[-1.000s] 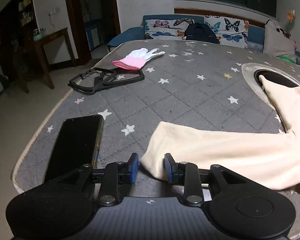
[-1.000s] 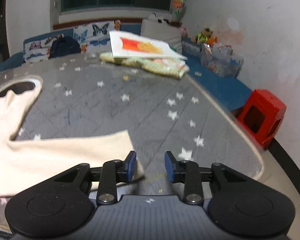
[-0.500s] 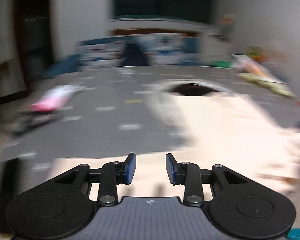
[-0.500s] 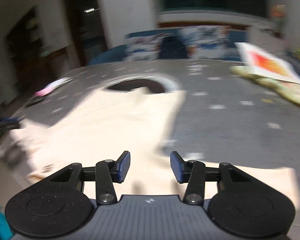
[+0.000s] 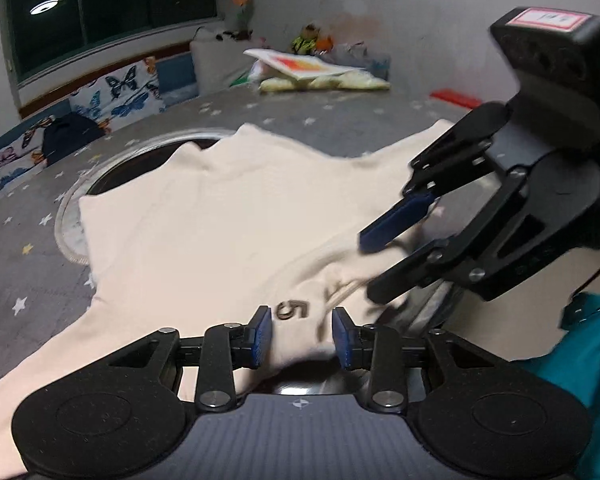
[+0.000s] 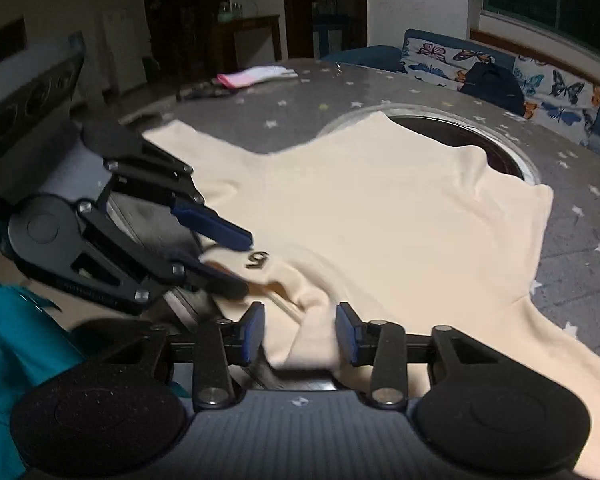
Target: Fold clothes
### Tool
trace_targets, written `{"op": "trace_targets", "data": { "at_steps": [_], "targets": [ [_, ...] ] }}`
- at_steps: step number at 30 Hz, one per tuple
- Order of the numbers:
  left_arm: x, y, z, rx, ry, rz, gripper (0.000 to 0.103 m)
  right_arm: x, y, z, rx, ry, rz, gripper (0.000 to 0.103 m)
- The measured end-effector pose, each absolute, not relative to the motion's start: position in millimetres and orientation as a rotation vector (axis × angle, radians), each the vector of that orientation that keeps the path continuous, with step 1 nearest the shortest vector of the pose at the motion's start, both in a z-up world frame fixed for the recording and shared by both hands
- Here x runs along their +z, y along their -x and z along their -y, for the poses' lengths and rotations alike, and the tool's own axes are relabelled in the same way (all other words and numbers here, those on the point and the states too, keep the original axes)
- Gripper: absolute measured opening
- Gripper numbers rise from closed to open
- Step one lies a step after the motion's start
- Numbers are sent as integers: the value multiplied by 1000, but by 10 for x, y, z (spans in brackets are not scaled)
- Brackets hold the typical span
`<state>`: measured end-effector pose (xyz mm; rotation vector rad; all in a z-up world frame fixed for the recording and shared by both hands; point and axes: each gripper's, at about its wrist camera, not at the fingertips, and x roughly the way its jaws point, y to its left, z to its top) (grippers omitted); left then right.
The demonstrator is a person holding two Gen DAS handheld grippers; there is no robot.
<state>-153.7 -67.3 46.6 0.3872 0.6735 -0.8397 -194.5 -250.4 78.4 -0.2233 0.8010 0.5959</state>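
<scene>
A cream long-sleeved shirt lies spread on the grey star-patterned table, its hem at the near edge with a dark "5" print. It also shows in the right wrist view. My left gripper is open, its jaws on either side of the bunched hem. My right gripper is open around a fold of the same hem. Each gripper shows in the other's view, the right and the left, close together over the hem.
A round hole with a metal rim lies under the shirt's collar. A pink and white glove lies at the far left edge. A stack of cushions and a board sits at the far right. My teal sleeve is nearby.
Both grippers have swung from the sleeve ends to the middle of the shirt's near hem and now face each other there. Both jaws have opened wider.
</scene>
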Motion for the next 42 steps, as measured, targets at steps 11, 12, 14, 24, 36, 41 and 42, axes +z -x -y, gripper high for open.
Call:
{"op": "trace_targets", "data": {
  "at_steps": [11, 12, 14, 24, 36, 41, 42],
  "targets": [
    [694, 1573, 467, -865, -226, -545, 13, 941, 1964, 2734, 532, 167, -751, 3],
    [688, 1585, 450, -874, -231, -540, 13, 955, 1958, 2766, 532, 160, -756, 2],
    [623, 1621, 450, -894, -267, -556, 13, 909, 1953, 2787, 559, 152, -803, 2],
    [484, 1648, 451, -971, -353, -612, 18, 969, 1830, 2811, 612, 77, -782, 10],
    [845, 898, 367, -754, -215, -603, 23, 852, 1476, 2785, 638, 89, -788, 13],
    [827, 235, 553, -548, -223, -634, 24, 1054, 1007, 3128, 446, 89, -705, 22],
    [810, 97, 583, -517, -226, -636, 26, 1065, 882, 3206, 406, 82, -696, 23]
  ]
}}
